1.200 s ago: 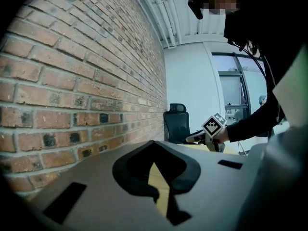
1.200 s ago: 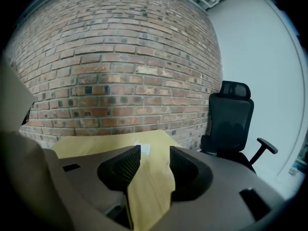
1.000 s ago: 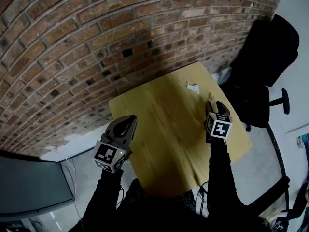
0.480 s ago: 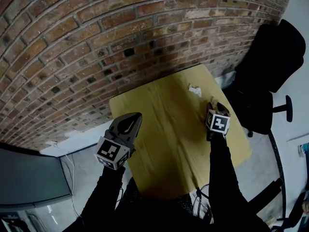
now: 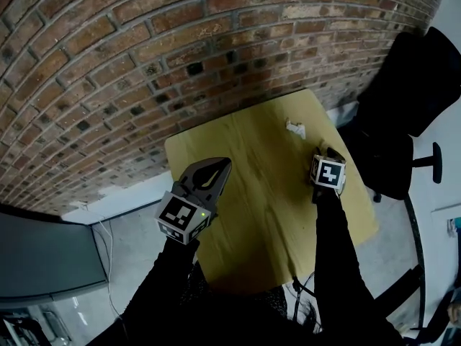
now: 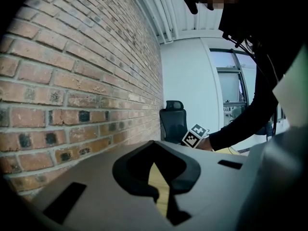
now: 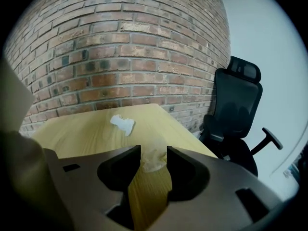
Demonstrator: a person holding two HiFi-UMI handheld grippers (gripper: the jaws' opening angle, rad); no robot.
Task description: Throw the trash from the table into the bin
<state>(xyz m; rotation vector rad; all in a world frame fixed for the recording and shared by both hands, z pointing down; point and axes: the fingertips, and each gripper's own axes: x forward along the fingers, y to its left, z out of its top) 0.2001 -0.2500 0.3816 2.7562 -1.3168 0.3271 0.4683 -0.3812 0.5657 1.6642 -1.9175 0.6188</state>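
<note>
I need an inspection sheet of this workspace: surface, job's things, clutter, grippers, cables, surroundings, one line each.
Surface: wooden table, set against the wall.
Job's things: white crumpled paper near the far edge; pale crumpled wad nearer; no bin made out.
Clutter: nothing seen.
Grippers: left gripper shut, empty, over the table's left side; right gripper open, the wad between its jaw tips.
Cables: thin cables under the table's near edge.
Surroundings: brick wall; black office chair beside the table.
</note>
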